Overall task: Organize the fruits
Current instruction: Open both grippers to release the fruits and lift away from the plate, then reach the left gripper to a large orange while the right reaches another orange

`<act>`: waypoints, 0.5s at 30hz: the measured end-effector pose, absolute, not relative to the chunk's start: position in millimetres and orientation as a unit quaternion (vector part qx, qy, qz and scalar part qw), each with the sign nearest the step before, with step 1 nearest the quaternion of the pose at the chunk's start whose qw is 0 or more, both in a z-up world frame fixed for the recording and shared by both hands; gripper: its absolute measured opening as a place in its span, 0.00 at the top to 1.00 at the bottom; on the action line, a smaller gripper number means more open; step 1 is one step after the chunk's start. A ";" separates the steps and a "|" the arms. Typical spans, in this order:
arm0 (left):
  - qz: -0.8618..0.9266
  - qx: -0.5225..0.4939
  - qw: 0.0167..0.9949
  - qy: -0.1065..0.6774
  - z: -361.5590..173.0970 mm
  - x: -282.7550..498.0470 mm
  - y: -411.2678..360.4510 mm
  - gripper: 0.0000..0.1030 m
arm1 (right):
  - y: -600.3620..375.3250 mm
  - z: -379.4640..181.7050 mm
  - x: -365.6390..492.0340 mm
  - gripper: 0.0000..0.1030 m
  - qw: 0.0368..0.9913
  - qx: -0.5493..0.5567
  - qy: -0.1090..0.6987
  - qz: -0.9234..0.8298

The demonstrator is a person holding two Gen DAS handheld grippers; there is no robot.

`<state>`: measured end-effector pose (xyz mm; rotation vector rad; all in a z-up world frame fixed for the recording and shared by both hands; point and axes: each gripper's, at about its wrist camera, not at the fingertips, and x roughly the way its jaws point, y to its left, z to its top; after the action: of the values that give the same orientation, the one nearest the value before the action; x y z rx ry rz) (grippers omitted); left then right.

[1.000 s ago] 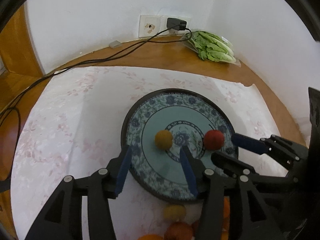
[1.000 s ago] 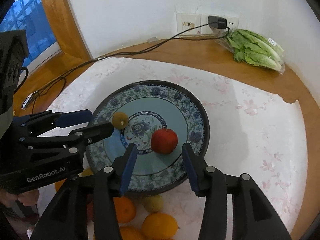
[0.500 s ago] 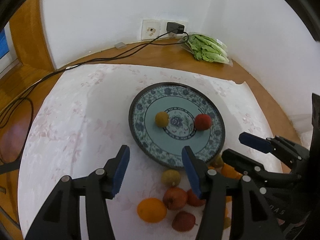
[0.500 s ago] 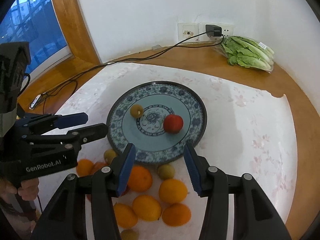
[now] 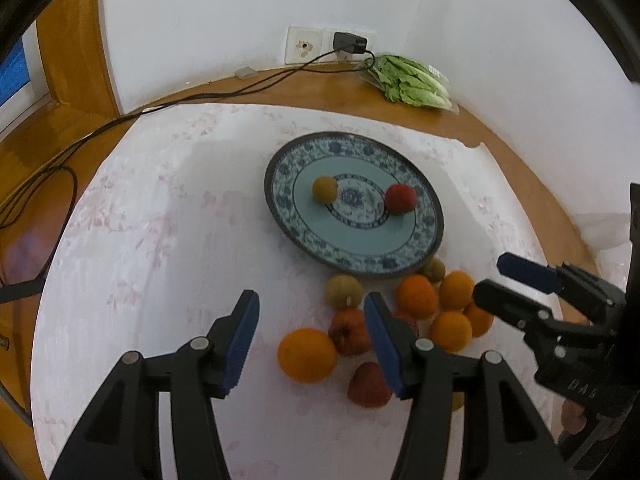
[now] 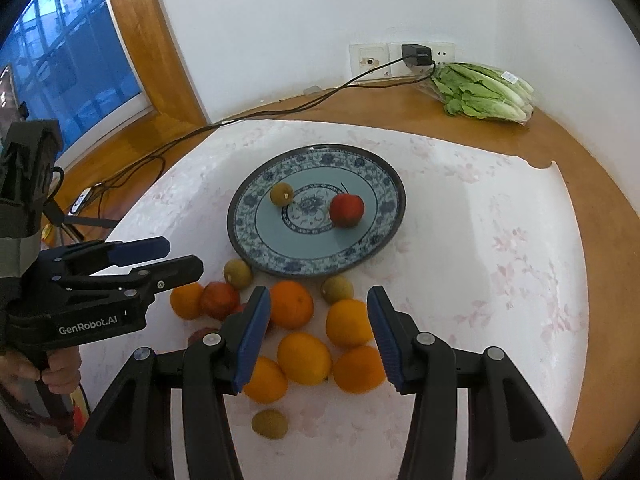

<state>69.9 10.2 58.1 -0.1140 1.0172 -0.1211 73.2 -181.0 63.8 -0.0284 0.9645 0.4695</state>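
Now the pile of fruits (image 6: 304, 336) lies in the lower middle, under the spread, empty right gripper (image 6: 316, 336); only the right wrist view shows the kiwi (image 6: 269, 423) at the bottom. The left gripper (image 5: 308, 340) is spread too.

Two fruits (image 6: 346, 210) lie on the plate (image 6: 256, 236); the loose fruits (image 6: 304, 356) cluster just before it.

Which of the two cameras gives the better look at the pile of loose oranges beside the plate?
The right wrist view: the oranges lie spread out near its middle, most of them unobstructed. In the left wrist view the same oranges bunch up low and right, several partly hidden behind one of the left gripper's fingers.
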 end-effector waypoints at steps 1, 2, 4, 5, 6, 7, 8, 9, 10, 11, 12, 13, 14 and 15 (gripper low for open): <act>-0.058 -0.054 0.870 0.487 57.4 68.0 10.4 0.44 | -182.0 63.3 71.4 0.50 0.859 -0.013 0.460 0.222; -0.057 -0.054 0.869 0.488 56.5 65.6 11.5 0.44 | -183.4 62.2 69.5 0.50 0.858 -0.012 0.463 0.221; -0.056 -0.053 0.869 0.489 55.2 62.2 13.8 0.44 | -186.4 60.2 66.5 0.50 0.858 -0.010 0.465 0.219; -0.056 -0.053 0.869 0.489 54.6 60.8 14.5 0.44 | -188.2 59.2 64.6 0.50 0.858 -0.009 0.466 0.217; -0.057 -0.054 0.868 0.491 53.3 59.9 15.3 0.44 | -189.9 58.2 63.2 0.50 0.858 -0.009 0.467 0.216; -0.059 -0.057 0.866 0.493 51.5 59.0 17.1 0.44 | -191.4 57.4 62.0 0.50 0.857 -0.008 0.467 0.215; -0.059 -0.060 0.865 0.495 49.9 58.5 18.8 0.44 | -193.3 56.1 60.9 0.50 0.857 -0.007 0.468 0.214; -0.058 -0.063 0.863 0.497 47.9 58.0 20.6 0.44 | -195.2 54.6 59.9 0.50 0.857 -0.006 0.470 0.212; -0.058 -0.066 0.862 0.499 46.4 57.4 22.0 0.44 | -197.1 53.1 59.0 0.50 0.857 -0.004 0.472 0.209; -0.056 -0.068 0.861 0.500 44.5 56.9 23.4 0.44 | -199.1 51.7 57.8 0.50 0.857 -0.002 0.473 0.207; -0.055 -0.070 0.860 0.502 42.7 56.4 24.5 0.44 | -201.0 50.7 56.9 0.50 0.857 0.001 0.473 0.205; -0.055 -0.071 0.859 0.504 41.2 55.5 25.5 0.44 | -203.1 49.6 56.2 0.50 0.857 0.003 0.474 0.203; -0.055 -0.072 0.859 0.504 40.0 54.8 26.0 0.44 | -205.1 48.5 55.3 0.50 0.857 0.006 0.475 0.201; -0.056 -0.073 0.858 0.505 39.0 54.0 26.3 0.44 | -206.8 47.2 54.5 0.50 0.857 0.008 0.476 0.199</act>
<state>54.0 26.3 39.0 -0.1536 1.0607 -0.1167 54.5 -206.8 47.2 0.0158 0.9995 0.4175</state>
